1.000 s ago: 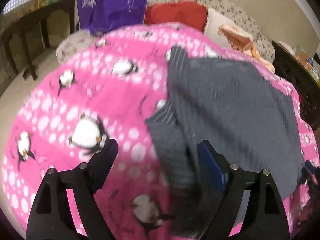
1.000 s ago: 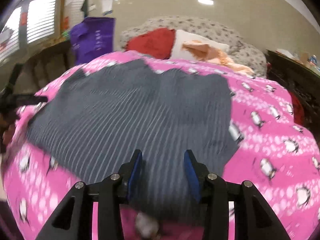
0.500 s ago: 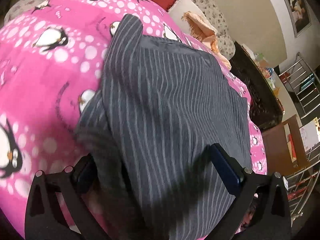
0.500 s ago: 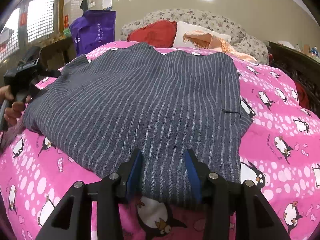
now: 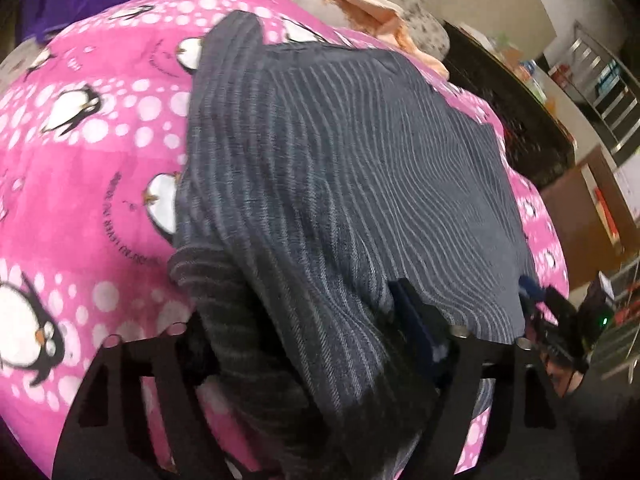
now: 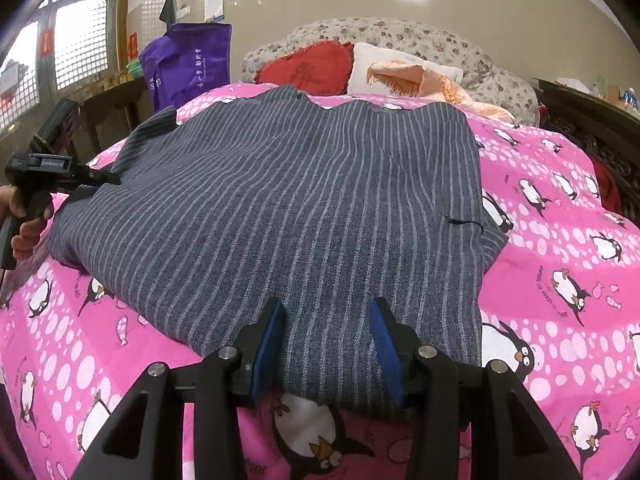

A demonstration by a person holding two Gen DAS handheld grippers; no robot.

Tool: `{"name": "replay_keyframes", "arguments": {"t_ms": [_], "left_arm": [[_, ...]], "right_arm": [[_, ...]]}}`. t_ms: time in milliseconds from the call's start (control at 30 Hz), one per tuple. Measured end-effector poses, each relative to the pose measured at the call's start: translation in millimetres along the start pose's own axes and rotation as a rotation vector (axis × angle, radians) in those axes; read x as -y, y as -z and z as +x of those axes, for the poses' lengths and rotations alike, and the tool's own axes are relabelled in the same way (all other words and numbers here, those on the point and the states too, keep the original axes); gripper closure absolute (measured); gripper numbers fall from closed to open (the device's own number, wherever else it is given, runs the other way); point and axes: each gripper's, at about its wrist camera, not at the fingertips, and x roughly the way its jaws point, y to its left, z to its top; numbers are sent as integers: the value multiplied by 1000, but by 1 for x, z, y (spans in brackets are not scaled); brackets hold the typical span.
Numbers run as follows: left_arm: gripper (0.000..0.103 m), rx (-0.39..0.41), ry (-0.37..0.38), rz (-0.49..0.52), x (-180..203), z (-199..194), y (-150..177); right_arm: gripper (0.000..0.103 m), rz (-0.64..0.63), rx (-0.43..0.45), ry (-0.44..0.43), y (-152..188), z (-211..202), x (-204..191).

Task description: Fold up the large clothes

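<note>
On the left, a hand (image 6: 24, 216) is holding the left gripper (image 5: 308, 340) at the garment's (image 6: 288, 208) edge, its jaws closing with a thick fold of striped cloth bunched between them, though whether the pads are pressing it is hard to tell. The garment is lying spread across the pink blanket (image 6: 560, 248). On the right, the right gripper (image 6: 326, 344) is sitting at the near hem, jaws partly apart, cloth lying between the blue pads (image 6: 386, 344).
</note>
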Motion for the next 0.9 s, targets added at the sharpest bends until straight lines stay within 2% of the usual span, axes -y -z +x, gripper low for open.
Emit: {"name": "replay_keyframes", "arguments": {"t_ms": [67, 133, 200, 233, 267, 333, 367, 500, 567, 667, 700, 733, 767, 800, 833, 900], "left_arm": [[15, 8, -21, 68, 7, 8, -2], [14, 15, -50, 102, 16, 14, -6], [14, 17, -63, 95, 19, 17, -8], [21, 21, -53, 84, 19, 15, -8], [35, 20, -29, 71, 18, 13, -8], [52, 31, -12, 66, 18, 8, -9], [57, 36, -7, 71, 16, 3, -8], [57, 0, -19, 120, 11, 5, -5], [48, -20, -29, 138, 13, 13, -5], [47, -40, -57, 146, 19, 16, -9], [49, -47, -67, 136, 22, 15, -10], [60, -48, -73, 138, 28, 13, -12], [74, -47, -89, 152, 35, 9, -15], [82, -52, -94, 155, 42, 5, -19], [86, -48, -80, 146, 48, -2, -24], [87, -18, -65, 111, 60, -18, -36]], "right_arm": [[60, 0, 0, 1, 0, 0, 0], [60, 0, 0, 1, 0, 0, 0], [60, 2, 0, -1, 0, 0, 0], [60, 2, 0, -1, 0, 0, 0], [60, 2, 0, -1, 0, 0, 0], [60, 3, 0, -2, 0, 0, 0], [60, 4, 1, -3, 0, 0, 0], [60, 6, 2, -5, 0, 1, 0], [60, 6, 3, -4, 0, 1, 0], [60, 7, 3, -6, 0, 1, 1], [59, 8, 3, -7, 0, 1, 1], [60, 12, 2, -10, 0, 0, 2], [60, 17, 0, -14, 0, 0, 2], [60, 23, -4, -21, -1, -1, 4], [60, 39, -12, -25, -4, -4, 7], [60, 72, -20, 1, -10, -12, 13]]}}
